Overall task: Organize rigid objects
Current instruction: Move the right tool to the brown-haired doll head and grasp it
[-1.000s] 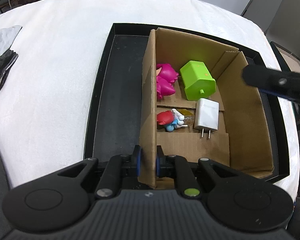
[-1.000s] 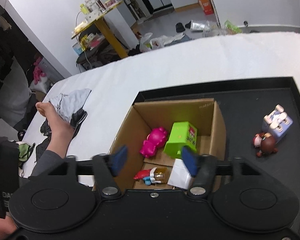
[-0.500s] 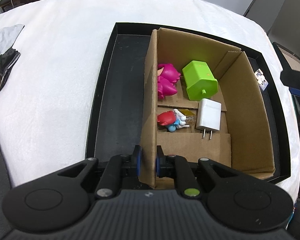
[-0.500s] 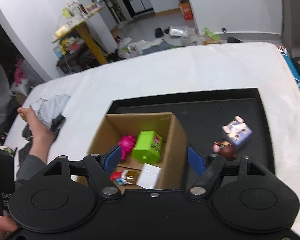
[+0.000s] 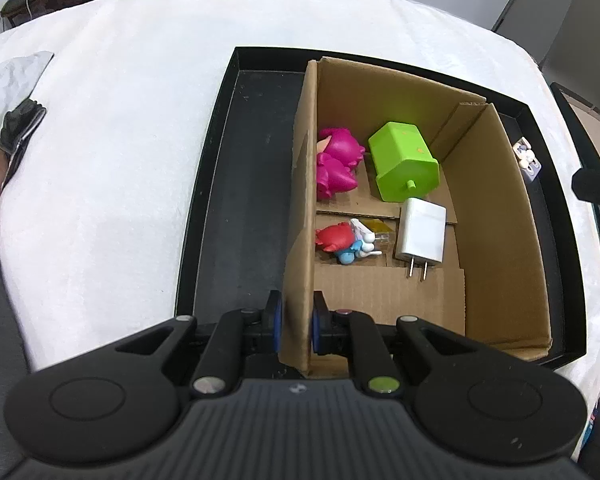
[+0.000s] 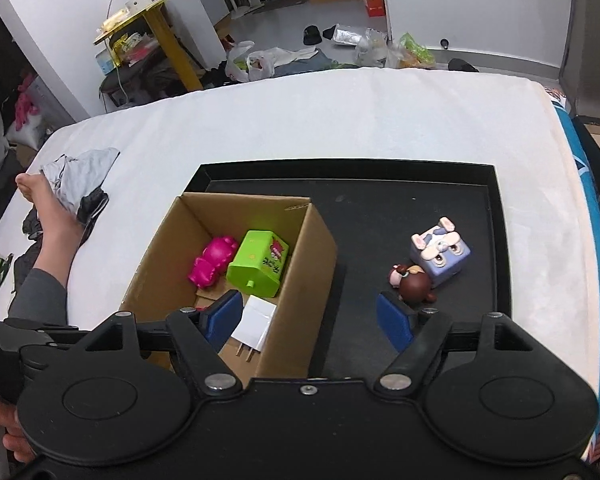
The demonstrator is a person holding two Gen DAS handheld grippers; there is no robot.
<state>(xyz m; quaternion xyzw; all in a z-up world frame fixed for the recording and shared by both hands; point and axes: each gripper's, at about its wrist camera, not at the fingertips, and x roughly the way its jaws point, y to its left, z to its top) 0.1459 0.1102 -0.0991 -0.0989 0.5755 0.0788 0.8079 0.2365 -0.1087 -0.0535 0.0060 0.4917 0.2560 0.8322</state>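
While your left gripper (image 5: 294, 322) was clamped on cardboard box (image 5: 496, 216) wall, four items sat inside already: pink toy (image 6: 213, 262), green block (image 6: 258, 263), white charger (image 6: 254, 322), red-blue figure (image 5: 342, 240). Left out on black tray (image 6: 380, 216): bunny cube (image 6: 440, 250) and brown-haired figure (image 6: 414, 283), just ahead of your right gripper (image 6: 308, 316), jaws wide apart, holding nothing.

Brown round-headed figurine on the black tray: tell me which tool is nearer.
Right. The right tool hangs open just short of the brown round-headed figurine; the left tool grips the cardboard box's far wall.
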